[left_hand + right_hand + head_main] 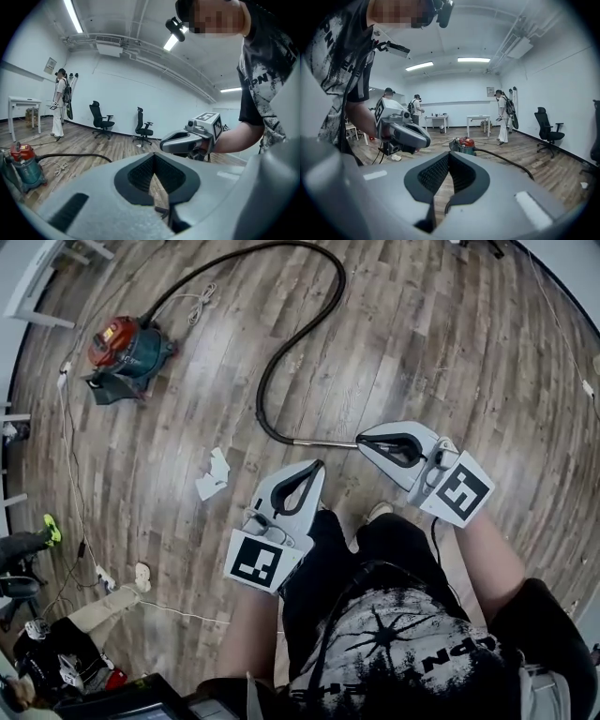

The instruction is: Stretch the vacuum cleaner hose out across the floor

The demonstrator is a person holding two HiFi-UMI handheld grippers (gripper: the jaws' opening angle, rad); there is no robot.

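Observation:
The red and teal vacuum cleaner point(127, 348) stands on the wood floor at the far left. Its black hose point(309, 324) loops away to the right and curves back, ending in a metal wand point(323, 442) that lies on the floor. My right gripper point(361, 443) is shut and empty; in the head view its tip sits beside the wand's end. My left gripper point(316, 466) is shut and empty, just below the wand. The vacuum cleaner point(464, 144) and hose point(506, 161) show beyond the right gripper point(449, 155). The left gripper point(152, 157) sees the vacuum cleaner point(23, 166) at left.
A crumpled white scrap point(214, 474) lies on the floor left of my left gripper. White cables and a power strip point(103, 575) run along the left side. Two office chairs point(101, 121) stand by the far wall. People stand near white tables point(478, 123).

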